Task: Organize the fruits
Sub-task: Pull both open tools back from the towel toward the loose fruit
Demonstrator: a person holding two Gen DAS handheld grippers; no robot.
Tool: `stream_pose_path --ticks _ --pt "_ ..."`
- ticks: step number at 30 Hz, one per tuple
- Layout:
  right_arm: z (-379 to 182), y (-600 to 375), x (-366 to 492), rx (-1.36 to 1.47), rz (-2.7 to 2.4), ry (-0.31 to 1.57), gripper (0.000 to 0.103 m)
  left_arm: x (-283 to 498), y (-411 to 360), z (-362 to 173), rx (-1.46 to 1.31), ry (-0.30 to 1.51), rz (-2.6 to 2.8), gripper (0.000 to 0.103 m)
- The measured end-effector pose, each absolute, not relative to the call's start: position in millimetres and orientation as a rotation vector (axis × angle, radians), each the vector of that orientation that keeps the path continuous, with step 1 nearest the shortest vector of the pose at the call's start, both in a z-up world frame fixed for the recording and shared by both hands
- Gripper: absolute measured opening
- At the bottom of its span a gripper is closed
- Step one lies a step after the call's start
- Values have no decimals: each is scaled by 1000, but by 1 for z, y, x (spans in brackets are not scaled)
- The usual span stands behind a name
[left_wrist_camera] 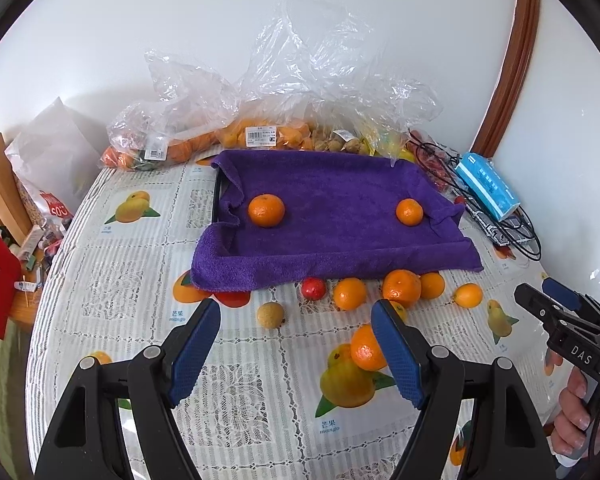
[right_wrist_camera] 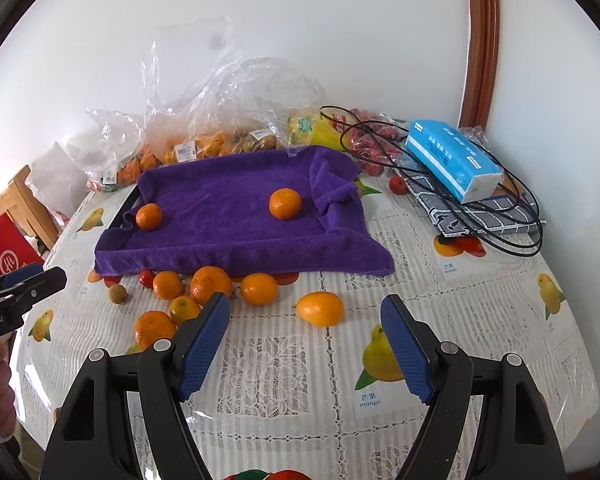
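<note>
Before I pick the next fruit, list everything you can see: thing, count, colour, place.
Towel-lined tray: one, purple, table centre.
Oranges on towel: two, orange.
Loose citrus: about seven, orange, table, before the tray.
Small red fruit: one, by tray's front edge.
Tan round fruit: one, front left.
Bagged fruit: several clear bags, behind tray.
Tissue pack: one, blue, right.
Black cable: right.
Left tool: open, empty.
Right tool: open, empty.

Tray (left_wrist_camera: 217,188) mostly hidden under purple towel (left_wrist_camera: 332,216).
</note>
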State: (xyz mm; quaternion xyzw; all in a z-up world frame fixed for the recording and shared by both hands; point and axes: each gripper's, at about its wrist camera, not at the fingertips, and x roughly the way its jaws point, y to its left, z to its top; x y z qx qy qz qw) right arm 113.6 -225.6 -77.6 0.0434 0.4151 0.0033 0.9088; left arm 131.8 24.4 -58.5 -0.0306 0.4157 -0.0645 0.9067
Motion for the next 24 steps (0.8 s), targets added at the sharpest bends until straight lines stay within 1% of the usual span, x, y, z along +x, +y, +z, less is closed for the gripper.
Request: stream_pose_path --ticks 24 --pt "-106 -230 122 51 -16 897 78 148 27 -92 -114 908 -140 76"
